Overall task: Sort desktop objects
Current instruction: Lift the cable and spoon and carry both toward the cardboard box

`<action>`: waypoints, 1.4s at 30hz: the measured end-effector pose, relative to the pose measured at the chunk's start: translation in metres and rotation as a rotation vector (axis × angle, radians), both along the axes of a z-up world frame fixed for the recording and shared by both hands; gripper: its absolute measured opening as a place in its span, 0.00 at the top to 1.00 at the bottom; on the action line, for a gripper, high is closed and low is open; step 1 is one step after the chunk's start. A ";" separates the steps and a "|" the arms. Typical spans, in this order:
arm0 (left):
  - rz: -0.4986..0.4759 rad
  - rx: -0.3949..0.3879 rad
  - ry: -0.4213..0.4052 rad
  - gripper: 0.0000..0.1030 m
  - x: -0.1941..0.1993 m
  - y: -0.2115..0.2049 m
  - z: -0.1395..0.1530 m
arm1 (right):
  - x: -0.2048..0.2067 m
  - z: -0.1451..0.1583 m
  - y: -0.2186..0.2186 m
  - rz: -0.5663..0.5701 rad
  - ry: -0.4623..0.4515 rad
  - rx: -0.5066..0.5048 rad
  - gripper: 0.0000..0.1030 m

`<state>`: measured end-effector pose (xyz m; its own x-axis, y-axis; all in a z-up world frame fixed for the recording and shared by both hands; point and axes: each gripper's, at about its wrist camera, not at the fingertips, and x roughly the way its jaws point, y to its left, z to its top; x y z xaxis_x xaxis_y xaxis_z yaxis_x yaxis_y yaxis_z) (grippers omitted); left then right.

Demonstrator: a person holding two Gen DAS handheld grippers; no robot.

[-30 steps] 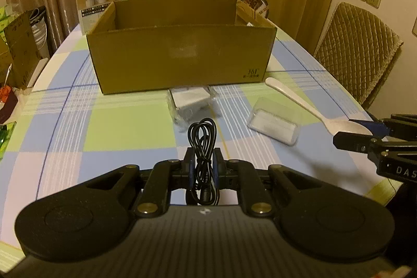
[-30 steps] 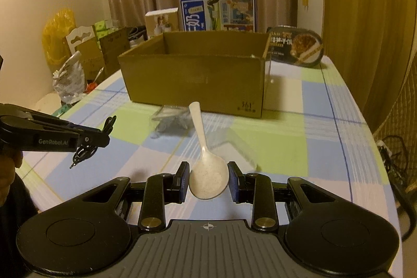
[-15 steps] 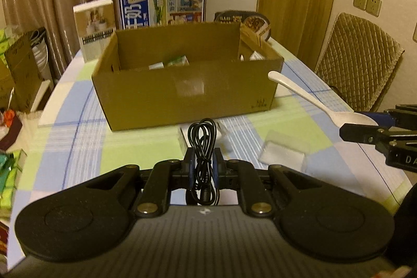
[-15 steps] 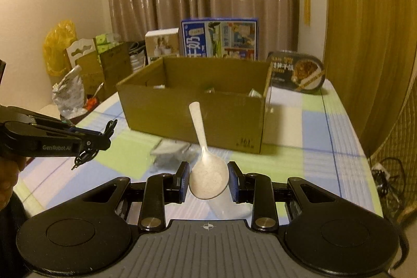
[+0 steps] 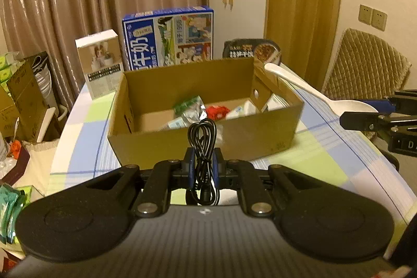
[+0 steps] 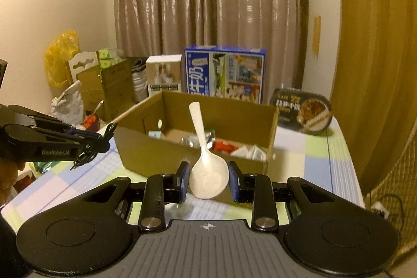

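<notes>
My left gripper point(image 5: 202, 160) is shut on a coiled black cable point(image 5: 202, 145) and hovers just in front of the open cardboard box point(image 5: 260, 137). Its loop stands up over the box's near wall. My right gripper point(image 6: 208, 175) is shut on the bowl of a white plastic spoon point(image 6: 207, 172), handle pointing up toward the box point(image 6: 146, 147). In the left wrist view the spoon point(image 5: 312, 93) hangs beside the box's right corner, held by the right gripper point(image 5: 375, 112). The left gripper point(image 6: 99, 140) shows at the left of the right wrist view. Packets and a red item lie inside the box.
Behind the box stand a blue milk carton point(image 5: 169, 41), a white carton point(image 5: 100, 64) and a black noodle bowl point(image 6: 302, 111). A padded chair point(image 5: 365, 64) is at the right. Cardboard and bags point(image 6: 86, 85) crowd the floor left of the checked table point(image 5: 325, 158).
Both grippers have risen and moved forward toward the box, so its inside now shows. The clear packets on the table have dropped out of sight below.
</notes>
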<state>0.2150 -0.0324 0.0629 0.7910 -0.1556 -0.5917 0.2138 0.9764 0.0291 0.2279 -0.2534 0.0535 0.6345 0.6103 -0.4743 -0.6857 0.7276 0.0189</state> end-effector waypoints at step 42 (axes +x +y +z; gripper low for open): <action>0.029 0.005 0.005 0.90 0.155 0.038 -0.005 | 0.136 -0.008 0.092 0.043 0.010 -0.045 0.73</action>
